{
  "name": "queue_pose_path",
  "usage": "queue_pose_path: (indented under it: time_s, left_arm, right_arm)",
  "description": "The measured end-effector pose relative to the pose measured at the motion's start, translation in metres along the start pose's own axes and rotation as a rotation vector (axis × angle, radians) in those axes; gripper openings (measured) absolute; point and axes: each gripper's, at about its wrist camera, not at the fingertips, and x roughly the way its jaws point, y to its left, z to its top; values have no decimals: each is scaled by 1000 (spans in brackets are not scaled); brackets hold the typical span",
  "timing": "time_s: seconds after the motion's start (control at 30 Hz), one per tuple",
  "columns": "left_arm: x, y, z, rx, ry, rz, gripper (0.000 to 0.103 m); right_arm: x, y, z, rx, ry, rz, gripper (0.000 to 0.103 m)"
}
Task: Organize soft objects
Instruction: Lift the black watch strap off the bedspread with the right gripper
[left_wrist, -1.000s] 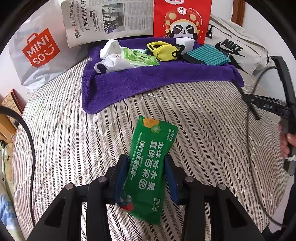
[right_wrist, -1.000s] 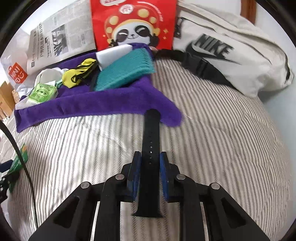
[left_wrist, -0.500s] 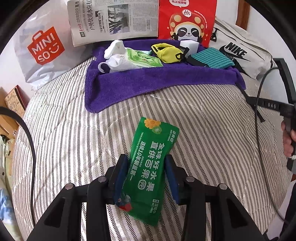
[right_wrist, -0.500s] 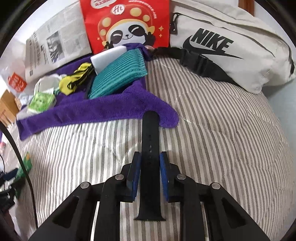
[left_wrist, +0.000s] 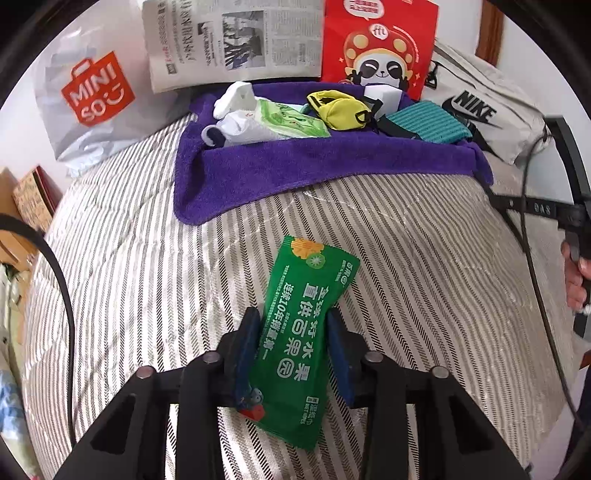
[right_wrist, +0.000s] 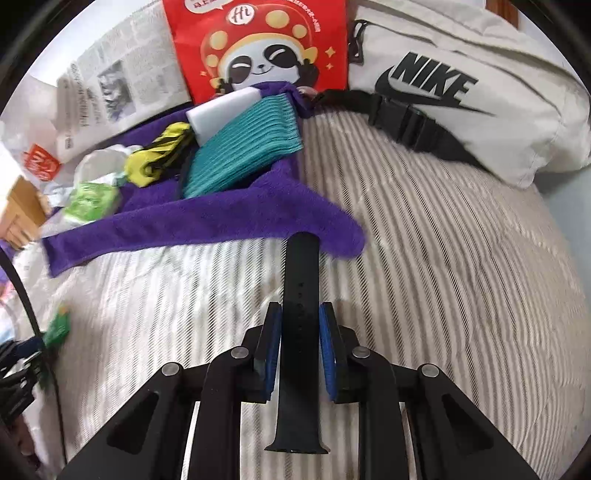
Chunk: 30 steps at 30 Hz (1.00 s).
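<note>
Mid-sort on a striped bedspread (left_wrist: 424, 258), we hold two items at once: at lower centre of the left view, our left gripper (left_wrist: 293, 343) has its jaws closing on a green wet-wipes packet (left_wrist: 299, 332), the pads pinching its waist so the wrapper buckles inward; at lower centre of the right view, our right gripper (right_wrist: 300, 347) is clamped narrowly on a black watch strap (right_wrist: 299, 325), gripped mid-length so both ends hang free. Both appear bound for the purple towel (left_wrist: 314, 170) in the upper half of each frame, where a teal cloth (right_wrist: 243, 155), a yellow pouch (left_wrist: 340, 109) and other soft items already lie. The packet's lower end hides behind the fingers, and the right view's left edge is blurred.
</note>
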Motion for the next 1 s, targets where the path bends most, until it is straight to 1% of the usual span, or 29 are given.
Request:
queue_pose_path:
  time_s: [0.07, 0.13, 0.23, 0.43, 0.5, 0.6, 0.67, 0.7, 0.77, 0.93, 1.0]
  left_arm:
    - [-3, 4, 0, -23, 7, -24, 31]
    - [-9, 9, -2, -44, -4, -29, 31]
    - [-18, 15, -2, -72, -19, -46, 31]
    - [-25, 19, -3, -87, -30, -52, 30]
    - [-23, 19, -4, -90, -23, -74, 30]
    - [-14, 19, -4, -88, 1, -68, 30]
    - [-12, 20, -4, -99, -6, -72, 30]
    - [-13, 23, -3, -119, -12, -87, 30]
    - [-16, 25, -1, -117, -19, -106, 30]
    - [-28, 25, 6, -99, -42, -105, 30]
    - [-29, 24, 9, -89, -46, -88, 30]
  right_arm:
    - [-11, 3, -6, -6, -12, 20, 21]
    - [-19, 8, -11, -23, -20, 15, 21]
    - [-29, 13, -17, -38, -26, 32, 21]
    - [-33, 20, -24, -48, -18, 52, 21]
    - [-31, 22, -25, -51, -12, 57, 21]
    - [-31, 25, -27, -49, -9, 71, 21]
    - [-32, 27, -27, -51, -12, 74, 21]
    - [-34, 28, -27, -54, -15, 75, 21]
    - [-37, 30, -25, -65, -21, 75, 21]
    - [-41, 34, -14, -71, -35, 86, 21]
    - [-41, 36, -8, -73, -40, 93, 21]
